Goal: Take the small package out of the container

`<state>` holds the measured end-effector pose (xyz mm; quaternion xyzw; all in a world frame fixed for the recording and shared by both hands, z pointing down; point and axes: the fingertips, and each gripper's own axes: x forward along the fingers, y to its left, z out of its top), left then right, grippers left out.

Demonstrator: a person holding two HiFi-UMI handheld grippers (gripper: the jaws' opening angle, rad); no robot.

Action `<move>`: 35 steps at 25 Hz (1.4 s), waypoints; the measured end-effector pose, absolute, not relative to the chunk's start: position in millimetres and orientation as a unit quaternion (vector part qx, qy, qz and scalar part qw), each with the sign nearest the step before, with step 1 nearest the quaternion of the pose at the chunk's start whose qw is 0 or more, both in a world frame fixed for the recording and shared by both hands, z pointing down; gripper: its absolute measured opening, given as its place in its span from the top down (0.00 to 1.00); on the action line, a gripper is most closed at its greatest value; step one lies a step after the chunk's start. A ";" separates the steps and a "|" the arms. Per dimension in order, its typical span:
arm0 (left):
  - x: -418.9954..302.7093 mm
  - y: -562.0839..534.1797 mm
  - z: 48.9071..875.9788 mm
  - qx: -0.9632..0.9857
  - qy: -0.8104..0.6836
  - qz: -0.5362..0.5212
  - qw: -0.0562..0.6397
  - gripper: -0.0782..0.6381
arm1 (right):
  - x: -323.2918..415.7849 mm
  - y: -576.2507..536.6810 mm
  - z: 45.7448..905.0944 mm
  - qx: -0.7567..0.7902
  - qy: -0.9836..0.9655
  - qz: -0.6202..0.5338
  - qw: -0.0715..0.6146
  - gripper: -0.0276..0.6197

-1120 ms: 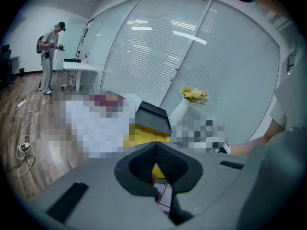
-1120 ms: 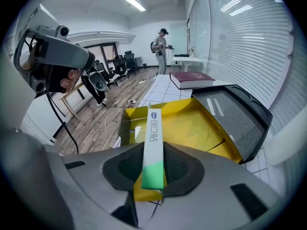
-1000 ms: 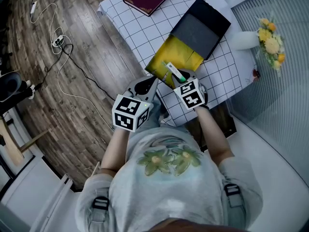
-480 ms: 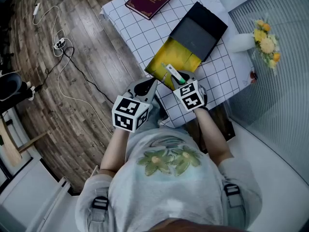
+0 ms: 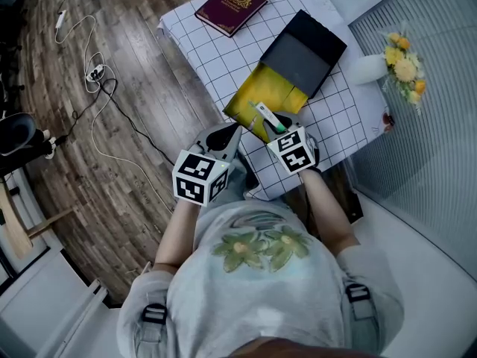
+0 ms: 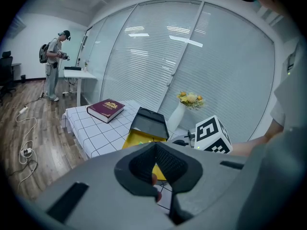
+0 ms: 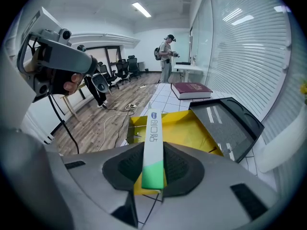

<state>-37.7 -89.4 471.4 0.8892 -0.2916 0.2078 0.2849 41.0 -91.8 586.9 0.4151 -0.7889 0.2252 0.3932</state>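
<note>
Small package [image 7: 153, 128] clamped between right gripper [image 7: 152, 174] jaws

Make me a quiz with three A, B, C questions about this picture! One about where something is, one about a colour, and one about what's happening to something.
1. Where is the dark red book?
A) on the table
B) inside the box
C) on the floor

2. What colour is the open box inside?
A) blue
B) yellow
C) pink

3. The white-and-green package is:
A) lying flat in the box
B) under the book
C) gripped by the fingers of the right gripper

Answers:
1 A, the book lies on the checked cloth, past the black lid.
2 B, its inside shows bright yellow.
3 C, the fingers pinch its green end.
</note>
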 end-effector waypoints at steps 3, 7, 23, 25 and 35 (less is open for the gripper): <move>-36.8 -88.4 469.5 0.890 -0.292 0.207 0.282 0.88 | 42.0 -93.6 581.1 0.417 -0.791 0.220 0.389 0.82; -36.1 -87.5 465.5 0.891 -0.292 0.203 0.282 0.88 | 41.3 -94.3 573.9 0.418 -0.796 0.213 0.383 0.82; -26.0 -76.2 451.7 0.893 -0.299 0.193 0.275 0.88 | 49.5 -84.1 556.2 0.416 -0.805 0.199 0.374 0.82; -24.2 -73.7 449.5 0.893 -0.300 0.193 0.274 0.88 | 50.7 -81.7 551.9 0.415 -0.807 0.196 0.371 0.82; -17.7 -60.2 442.8 0.891 -0.308 0.191 0.273 0.88 | 53.4 -69.3 533.8 0.413 -0.820 0.185 0.351 0.82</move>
